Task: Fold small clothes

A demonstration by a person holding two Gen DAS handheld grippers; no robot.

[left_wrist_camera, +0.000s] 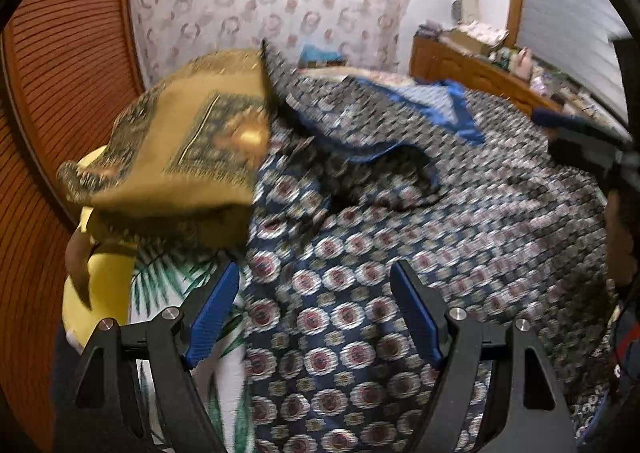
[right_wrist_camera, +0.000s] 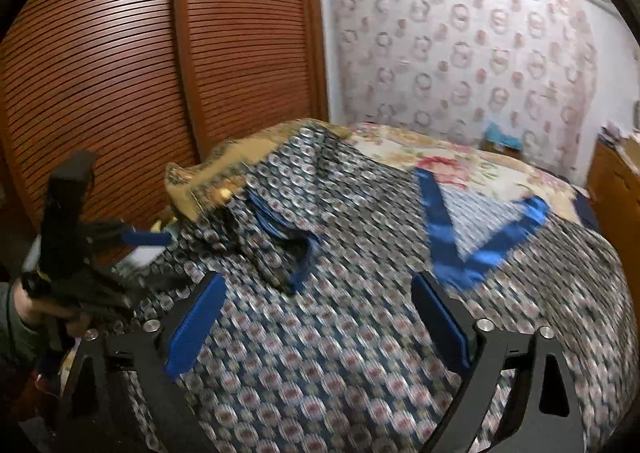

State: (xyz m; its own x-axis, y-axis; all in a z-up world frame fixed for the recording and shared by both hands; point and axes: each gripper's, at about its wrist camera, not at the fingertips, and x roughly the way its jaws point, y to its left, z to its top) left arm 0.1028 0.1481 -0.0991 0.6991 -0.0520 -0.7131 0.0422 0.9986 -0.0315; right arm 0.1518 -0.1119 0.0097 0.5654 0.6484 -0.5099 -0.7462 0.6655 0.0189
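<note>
Both grippers, left [left_wrist_camera: 314,317] and right [right_wrist_camera: 318,323], spread wide, empty, above patterned garment [right_wrist_camera: 320,333] lying on bed [right_wrist_camera: 420,153]; gold cloth [left_wrist_camera: 180,141] beside it.

My left gripper [left_wrist_camera: 314,317] points steeply downward, its two blue pads spread wide apart with nothing pressed between them. My right gripper [right_wrist_camera: 316,323] points down at a shallower slant, its jaws also standing wide with nothing clamped. In the right wrist view the left gripper [right_wrist_camera: 148,239] shows at the near left edge, a hand [right_wrist_camera: 38,307] wrapped around its handle below a grey sleeve. In the left wrist view the right gripper [left_wrist_camera: 560,121] juts in at the far right.
</note>
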